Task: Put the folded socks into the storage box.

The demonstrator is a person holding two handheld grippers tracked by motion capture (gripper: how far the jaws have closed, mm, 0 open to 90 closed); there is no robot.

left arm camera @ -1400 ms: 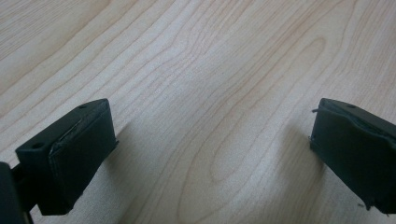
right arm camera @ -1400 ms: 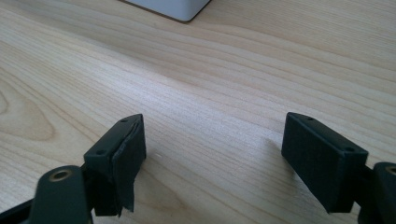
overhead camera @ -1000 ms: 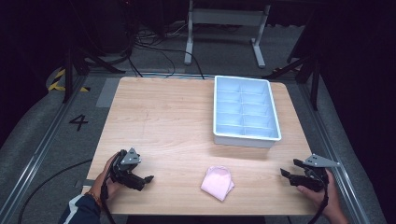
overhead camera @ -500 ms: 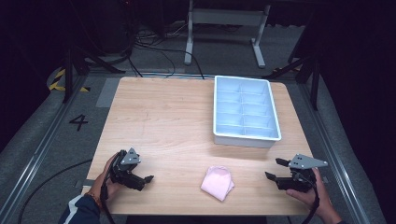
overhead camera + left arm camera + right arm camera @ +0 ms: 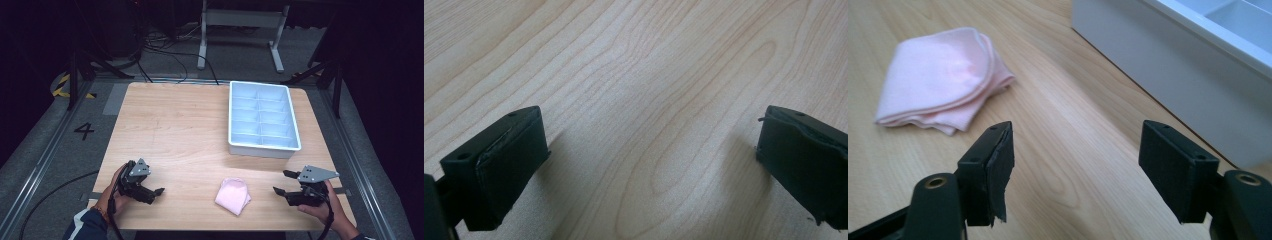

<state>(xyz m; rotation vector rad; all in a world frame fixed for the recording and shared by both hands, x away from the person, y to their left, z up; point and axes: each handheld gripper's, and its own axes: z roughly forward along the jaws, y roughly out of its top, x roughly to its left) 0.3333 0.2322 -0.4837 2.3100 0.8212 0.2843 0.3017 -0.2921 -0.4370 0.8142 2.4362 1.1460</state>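
Left claw (image 5: 156, 191): held low over the near left part of the tabletop (image 5: 175, 130), jaws spread wide with nothing between them, tips pointing right.
Left hand (image 5: 116, 192): wrapped around the claw's body from behind, forearm in a dark sleeve coming in from the bottom edge.
Right claw (image 5: 283, 183): near the right front corner, jaws wide apart and empty, tips pointing left.
Right hand (image 5: 322, 206): grips the claw's body from below and behind.

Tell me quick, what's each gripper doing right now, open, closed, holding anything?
Left gripper: open, holding nothing, over bare table.
Right gripper: open, holding nothing, pointed toward the pink cloth.
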